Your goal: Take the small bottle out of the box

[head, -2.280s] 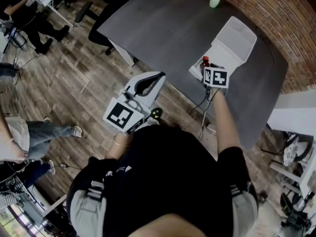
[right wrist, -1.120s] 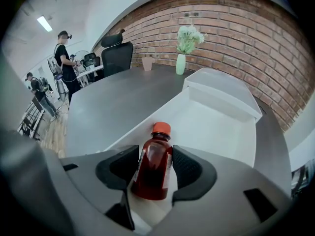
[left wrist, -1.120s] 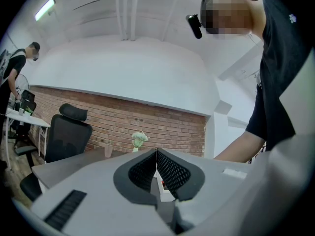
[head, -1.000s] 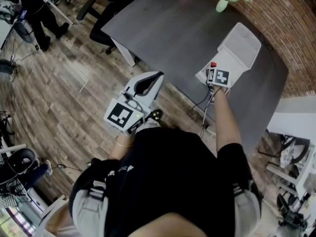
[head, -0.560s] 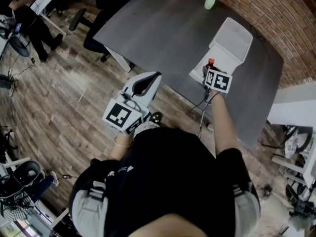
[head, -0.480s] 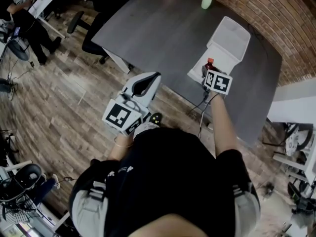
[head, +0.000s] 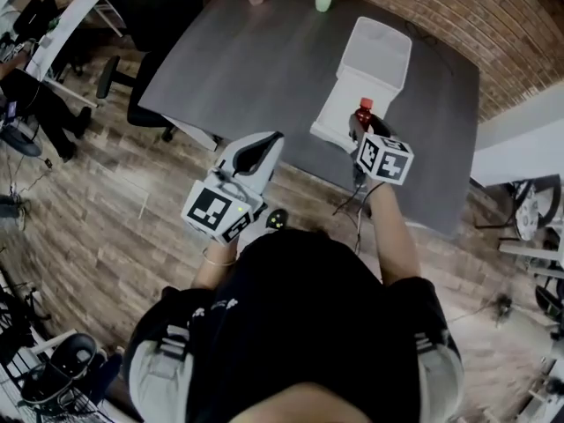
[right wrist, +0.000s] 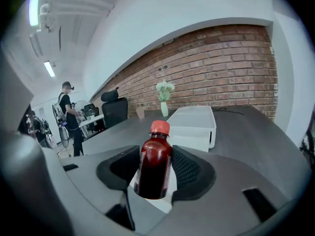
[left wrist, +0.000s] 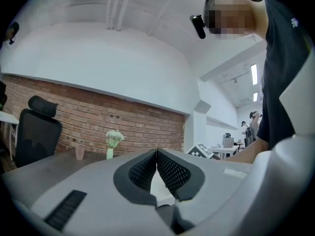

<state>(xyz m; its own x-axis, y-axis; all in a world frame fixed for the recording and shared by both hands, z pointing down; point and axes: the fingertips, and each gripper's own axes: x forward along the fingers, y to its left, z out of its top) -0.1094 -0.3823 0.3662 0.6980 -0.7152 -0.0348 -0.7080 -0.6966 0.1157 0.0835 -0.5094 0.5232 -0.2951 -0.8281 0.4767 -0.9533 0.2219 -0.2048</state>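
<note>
- While the right gripper (right wrist: pixel 155 155) clamps its wide-set jaws on the small bottle (right wrist: pixel 153 173), the bottle stands upright between the pads, clear of the box (right wrist: pixel 194 124) and just on its near side.
- It looks light, rigid and smooth-sided, so likely slippery. The present mid-body hold, below the red cap, seems the safest.
- Jaws together on nothing, the left gripper (left wrist: pixel 156 154) hovers off the table (head: pixel 264 69).
- Bare tabletop left of the box gives set-down room, though the near edge is close.
- Vase (right wrist: pixel 164 102) stands well apart.
</note>
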